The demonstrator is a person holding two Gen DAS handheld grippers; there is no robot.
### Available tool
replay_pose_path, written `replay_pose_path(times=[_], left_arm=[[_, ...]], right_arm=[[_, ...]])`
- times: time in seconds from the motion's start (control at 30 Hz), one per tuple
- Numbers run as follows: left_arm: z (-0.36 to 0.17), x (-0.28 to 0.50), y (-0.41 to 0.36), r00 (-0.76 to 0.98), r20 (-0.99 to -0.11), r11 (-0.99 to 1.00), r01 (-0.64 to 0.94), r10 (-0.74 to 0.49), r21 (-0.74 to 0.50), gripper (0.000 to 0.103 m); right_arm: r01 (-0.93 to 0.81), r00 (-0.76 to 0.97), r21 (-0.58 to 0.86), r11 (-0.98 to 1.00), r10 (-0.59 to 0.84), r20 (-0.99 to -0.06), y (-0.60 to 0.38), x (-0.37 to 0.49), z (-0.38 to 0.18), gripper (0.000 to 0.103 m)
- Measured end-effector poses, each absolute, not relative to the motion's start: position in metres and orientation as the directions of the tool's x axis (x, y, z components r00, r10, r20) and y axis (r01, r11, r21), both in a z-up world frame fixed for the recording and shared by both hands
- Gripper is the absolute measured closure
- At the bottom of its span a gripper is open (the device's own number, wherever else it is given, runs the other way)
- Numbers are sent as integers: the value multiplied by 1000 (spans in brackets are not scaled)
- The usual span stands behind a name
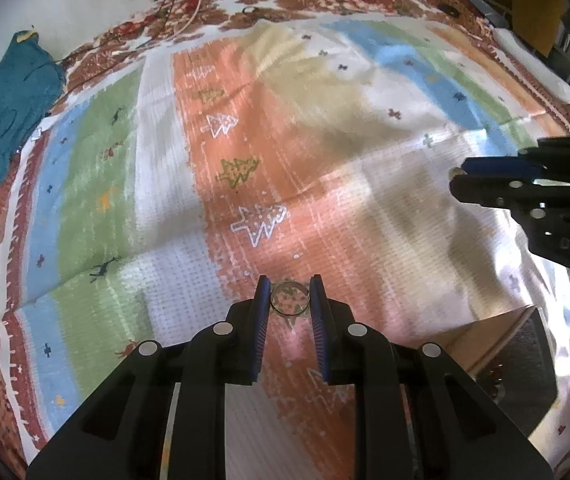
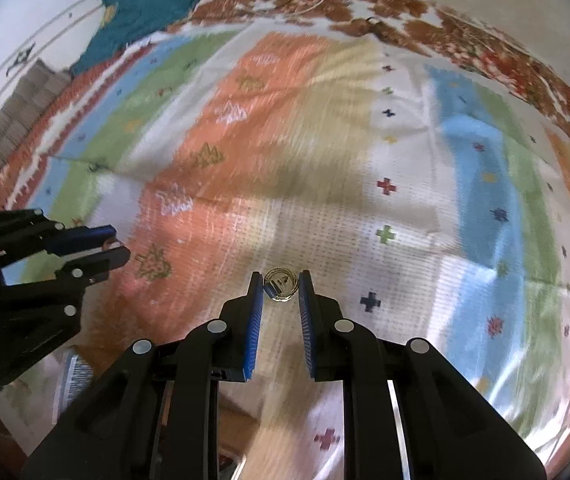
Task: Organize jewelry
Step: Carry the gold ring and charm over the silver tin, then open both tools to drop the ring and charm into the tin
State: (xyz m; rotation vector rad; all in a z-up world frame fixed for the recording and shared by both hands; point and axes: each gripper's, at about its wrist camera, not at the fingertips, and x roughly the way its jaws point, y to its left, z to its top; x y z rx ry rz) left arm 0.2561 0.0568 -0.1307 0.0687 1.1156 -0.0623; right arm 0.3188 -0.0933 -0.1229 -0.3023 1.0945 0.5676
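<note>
My left gripper (image 1: pixel 289 294) pinches a thin ring (image 1: pixel 289 299) at its fingertips, the ring's opening facing the camera; my right gripper (image 2: pixel 281 286) likewise pinches a gold ring (image 2: pixel 281 285) above the striped blanket (image 1: pixel 225 128).

Open cloth (image 1: pixel 245 128) across centre and top of my left view. Box (image 1: pixel 517 360) blocks lower right; right gripper (image 1: pixel 455 178) intrudes mid right. In right view, left gripper (image 2: pixel 119 246) occupies mid left.
</note>
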Motion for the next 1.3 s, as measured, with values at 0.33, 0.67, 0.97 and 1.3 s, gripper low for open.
replay_pose_path(times=[0.33,0.67,0.97,1.3], left_arm=[[-95,236,54,468,-881,997,66,-67,-41,84],[-71,208,42,496,-864,995,78,-91,-60,84],[-56,184,25,514,-849,991,103,-122,-80,84],[-50,163,17,521,-842,989,112,-137,-91,83]], right_arm=[[-572,361,47,819,303,-882,-104,280,-105,84],[-575,391,28,818,304,-869,-112,252,-92,84],[-609,377,44,792,338,-862,-112,226,-85,84],[-632,387,46,774,366,-847,-114,201,-77,84]])
